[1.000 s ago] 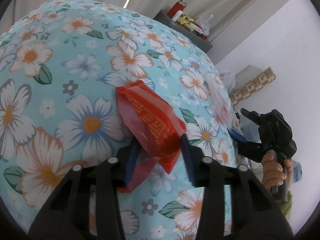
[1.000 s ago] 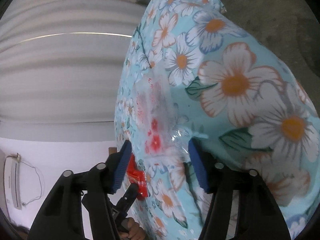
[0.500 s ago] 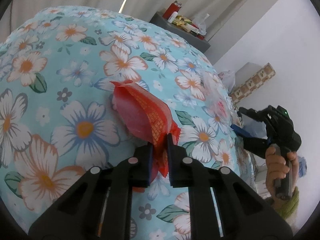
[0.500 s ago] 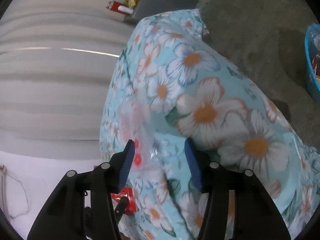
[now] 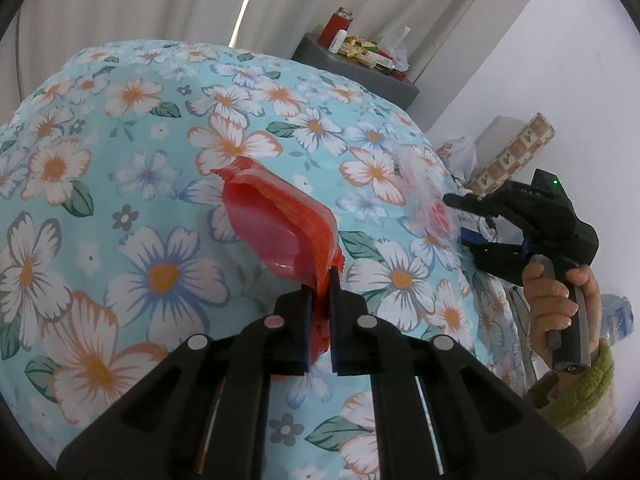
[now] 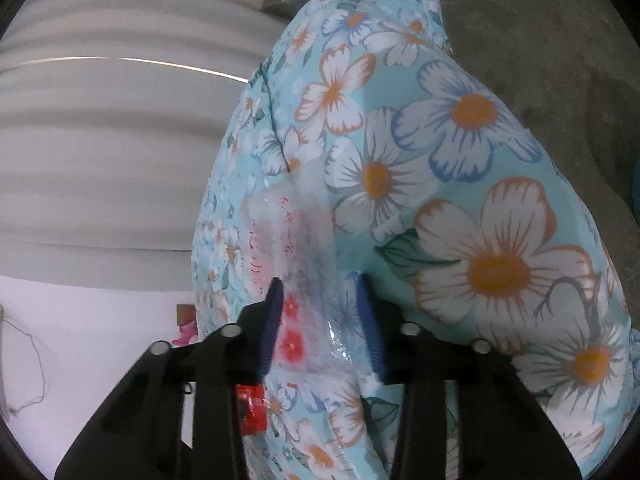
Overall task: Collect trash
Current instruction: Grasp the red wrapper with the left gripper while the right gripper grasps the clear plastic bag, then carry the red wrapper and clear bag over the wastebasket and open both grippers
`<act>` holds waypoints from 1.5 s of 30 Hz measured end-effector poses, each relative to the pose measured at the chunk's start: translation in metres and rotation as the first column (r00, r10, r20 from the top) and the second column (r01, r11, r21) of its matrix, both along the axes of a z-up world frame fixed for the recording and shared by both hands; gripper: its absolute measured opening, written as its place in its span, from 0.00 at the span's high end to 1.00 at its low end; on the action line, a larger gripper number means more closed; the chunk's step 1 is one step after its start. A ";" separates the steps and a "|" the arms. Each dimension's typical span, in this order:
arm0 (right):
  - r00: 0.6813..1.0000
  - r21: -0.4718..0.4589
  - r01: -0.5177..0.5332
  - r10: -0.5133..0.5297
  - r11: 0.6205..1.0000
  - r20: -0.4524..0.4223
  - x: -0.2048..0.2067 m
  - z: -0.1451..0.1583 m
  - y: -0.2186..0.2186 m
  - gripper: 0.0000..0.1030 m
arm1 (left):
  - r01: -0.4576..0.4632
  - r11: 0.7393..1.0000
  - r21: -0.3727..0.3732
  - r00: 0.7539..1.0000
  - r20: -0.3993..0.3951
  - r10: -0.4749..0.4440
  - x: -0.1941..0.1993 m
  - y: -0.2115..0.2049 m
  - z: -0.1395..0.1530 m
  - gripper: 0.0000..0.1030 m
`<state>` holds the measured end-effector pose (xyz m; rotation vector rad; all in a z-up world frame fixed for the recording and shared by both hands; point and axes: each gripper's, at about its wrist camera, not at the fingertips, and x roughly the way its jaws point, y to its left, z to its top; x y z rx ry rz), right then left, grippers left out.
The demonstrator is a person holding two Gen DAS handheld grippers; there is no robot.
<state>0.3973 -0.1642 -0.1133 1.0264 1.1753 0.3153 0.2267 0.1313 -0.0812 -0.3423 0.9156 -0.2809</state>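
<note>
While the left gripper (image 5: 320,280) is clamped tight on the crumpled red plastic wrapper (image 5: 280,224) over the light-blue flowered bedsheet (image 5: 132,184), the right gripper (image 6: 320,300) is closing around a clear plastic wrapper with red print (image 6: 288,240) lying near the bedsheet's edge.

The left gripper (image 5: 319,280) is clamped on the lower corner of a red plastic wrapper (image 5: 280,228), which lies on a floral bedsheet (image 5: 120,184). At the right edge, a hand (image 5: 554,300) holds the right gripper (image 5: 464,220) beside a clear wrapper (image 5: 424,192).
</note>
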 end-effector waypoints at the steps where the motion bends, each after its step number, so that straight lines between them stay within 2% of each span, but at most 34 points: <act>1: 1.000 0.002 -0.002 0.002 1.000 -0.002 -0.001 -0.001 0.001 0.73 | 0.000 1.000 0.007 1.000 0.004 0.000 0.000 -0.001 0.001 0.95; 9: 0.999 0.024 -0.011 0.010 1.000 0.036 -0.012 -0.003 -0.002 0.88 | 0.006 0.999 0.046 1.000 0.023 -0.007 -0.001 -0.005 0.004 0.95; 13: 0.998 0.053 -0.001 -0.003 0.999 0.059 -0.020 0.002 -0.007 0.92 | 0.006 0.998 0.067 0.999 0.039 -0.008 -0.001 -0.008 0.006 0.95; 29: 0.986 0.120 0.002 -0.022 0.993 0.163 -0.046 0.030 -0.018 0.93 | -0.002 0.991 0.133 0.993 0.116 -0.014 -0.015 -0.011 0.024 0.96; 34: 0.978 0.136 0.017 -0.045 0.991 0.205 -0.067 0.045 -0.029 0.93 | 0.014 0.992 0.124 0.989 0.141 -0.031 -0.025 -0.015 0.036 0.96; 39: 0.959 0.161 0.072 -0.113 0.984 0.259 -0.108 0.063 -0.059 0.94 | 0.084 0.991 0.106 0.979 0.175 -0.102 -0.036 -0.034 0.054 0.96; 43: 0.936 0.160 0.163 -0.204 0.974 0.288 -0.151 0.073 -0.102 0.94 | 0.194 0.976 0.097 0.955 0.209 -0.210 -0.042 -0.069 0.073 0.96; 45: 0.914 0.164 0.236 -0.276 0.958 0.298 -0.179 0.077 -0.131 0.94 | 0.269 0.960 0.085 0.935 0.216 -0.281 -0.043 -0.093 0.080 0.96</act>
